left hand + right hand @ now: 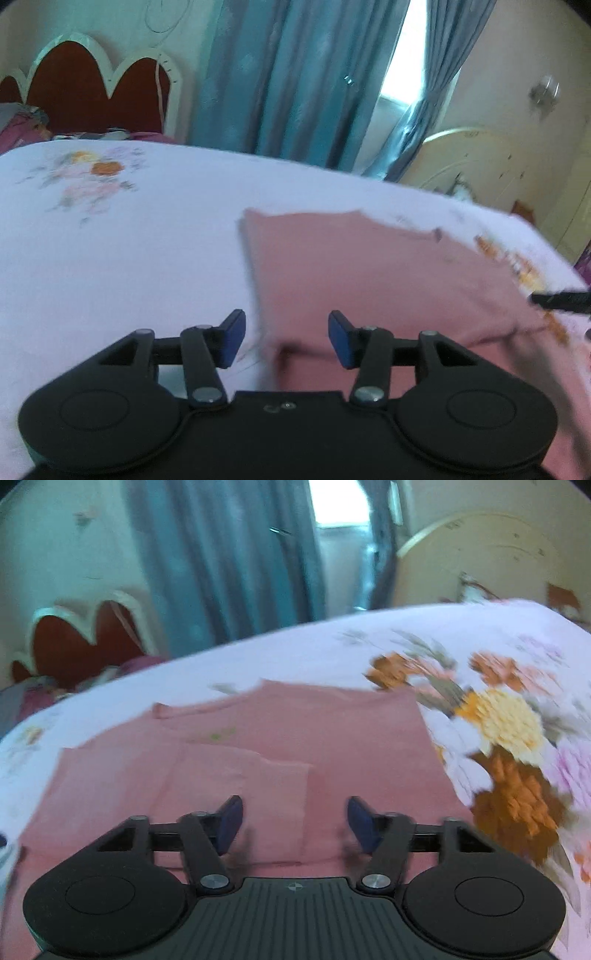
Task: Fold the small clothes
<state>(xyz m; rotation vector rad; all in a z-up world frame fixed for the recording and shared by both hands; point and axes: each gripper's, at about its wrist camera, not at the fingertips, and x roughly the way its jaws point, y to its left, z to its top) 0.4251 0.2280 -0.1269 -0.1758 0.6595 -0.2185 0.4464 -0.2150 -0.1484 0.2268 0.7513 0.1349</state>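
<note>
A small pink garment (362, 266) lies spread on the bed sheet (129, 240). My left gripper (287, 338) hangs just above the garment's near left edge, its blue pads apart and nothing pressed between them. In the right wrist view the same pink garment (295, 720) shows a flap folded over near its middle (258, 786). My right gripper (293, 821) stands open over that folded flap, and the cloth lies flat below the pads. A black tip of the other gripper (561, 301) pokes in at the right edge of the left wrist view.
The bed sheet is white with flower prints (498, 720). A red headboard with a white scalloped frame (92, 85) stands at the far left. Blue curtains (295, 74) and a bright window lie beyond the bed. A cream cabinet (498, 166) stands at the right.
</note>
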